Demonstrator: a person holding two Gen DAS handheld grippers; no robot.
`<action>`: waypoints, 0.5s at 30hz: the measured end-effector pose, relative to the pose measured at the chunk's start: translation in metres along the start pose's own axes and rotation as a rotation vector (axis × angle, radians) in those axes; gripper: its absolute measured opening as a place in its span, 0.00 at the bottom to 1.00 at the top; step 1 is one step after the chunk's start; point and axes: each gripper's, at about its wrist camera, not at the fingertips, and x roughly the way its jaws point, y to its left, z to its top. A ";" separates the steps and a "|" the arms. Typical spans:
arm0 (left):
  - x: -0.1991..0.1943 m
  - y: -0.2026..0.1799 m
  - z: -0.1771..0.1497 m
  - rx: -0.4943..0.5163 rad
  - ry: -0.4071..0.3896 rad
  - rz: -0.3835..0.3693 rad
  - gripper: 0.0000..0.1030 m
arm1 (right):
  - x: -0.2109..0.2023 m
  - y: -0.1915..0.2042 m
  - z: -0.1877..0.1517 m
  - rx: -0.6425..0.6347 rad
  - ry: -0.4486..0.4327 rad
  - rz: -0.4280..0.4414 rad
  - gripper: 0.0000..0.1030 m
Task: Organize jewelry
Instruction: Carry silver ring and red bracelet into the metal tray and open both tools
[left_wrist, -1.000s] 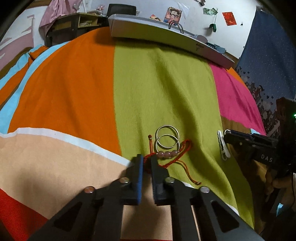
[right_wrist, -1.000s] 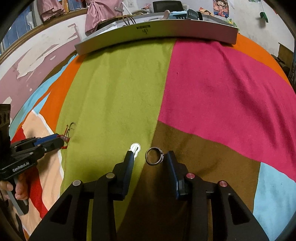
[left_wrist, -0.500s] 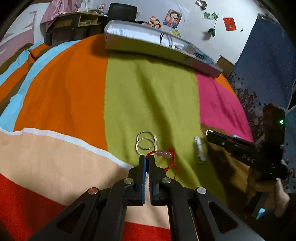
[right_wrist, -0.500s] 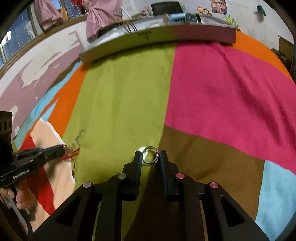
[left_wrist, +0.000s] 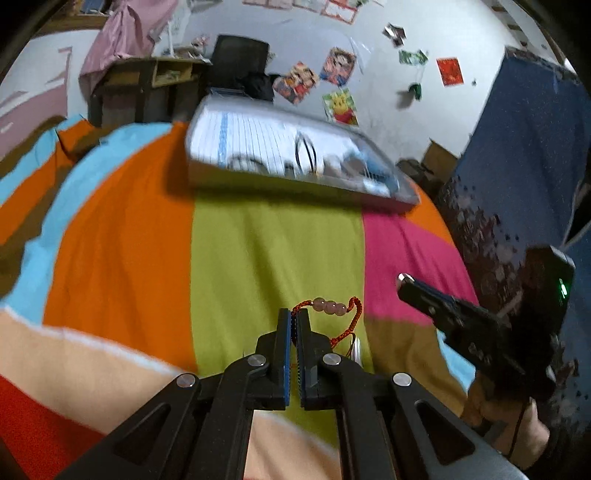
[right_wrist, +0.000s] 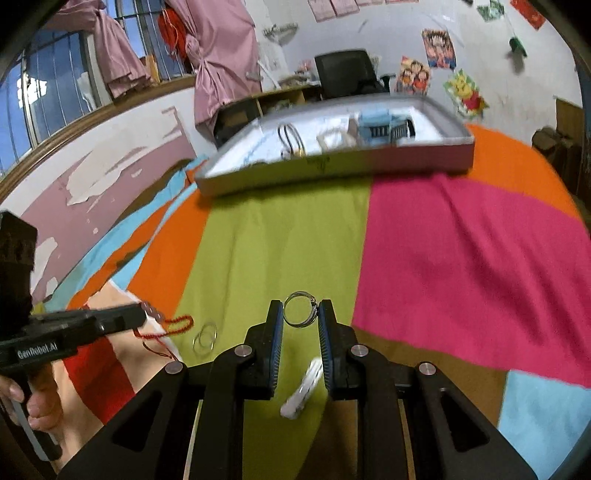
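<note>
Two hand-held grippers hang above the striped bedspread (right_wrist: 280, 240), short of the tray (right_wrist: 332, 166) (contents blurred). Left hand-held gripper (left_wrist: 294, 317) pinches a red beaded bracelet (left_wrist: 330, 306); right hand-held gripper (right_wrist: 301, 314) clamps a silver ring (right_wrist: 300, 309).

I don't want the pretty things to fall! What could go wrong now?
The left gripper pinches only the cord of the red bracelet, whose loose end dangles and might snag. The right gripper squeezes the ring by its thin edges, so it might pop out before the tray.
</note>
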 end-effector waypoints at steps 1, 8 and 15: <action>0.001 0.000 0.010 -0.003 -0.018 0.006 0.03 | -0.003 0.000 0.006 -0.001 -0.017 0.000 0.17; 0.012 0.010 0.090 -0.045 -0.152 0.057 0.03 | -0.010 0.004 0.074 -0.026 -0.143 0.021 0.17; 0.056 0.026 0.131 -0.082 -0.165 0.109 0.03 | 0.031 0.021 0.140 -0.105 -0.187 -0.023 0.17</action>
